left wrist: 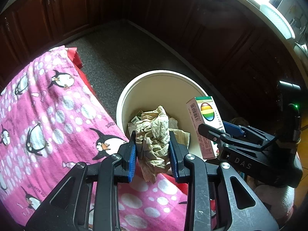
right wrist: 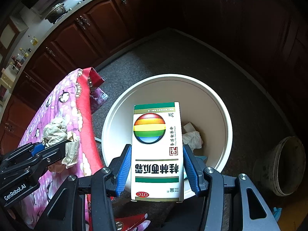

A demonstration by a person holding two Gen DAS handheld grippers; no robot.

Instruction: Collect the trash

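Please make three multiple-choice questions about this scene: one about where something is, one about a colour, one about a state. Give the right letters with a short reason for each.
1. Where is the medicine box?
A. flat on the floor
B. held above the white bucket
C. on the penguin blanket

2. What colour are the pads on the tongs?
A. blue
B. yellow
C. white

3. What is the state of the left tongs?
A. wide open and empty
B. shut with nothing in them
C. shut on the crumpled paper towel

Answers:
1 B: the right wrist view shows the box between the right tongs, with the bucket's opening behind it.
2 A: the ribbed pads are blue in both views.
3 C: both pads press the sides of the wad.
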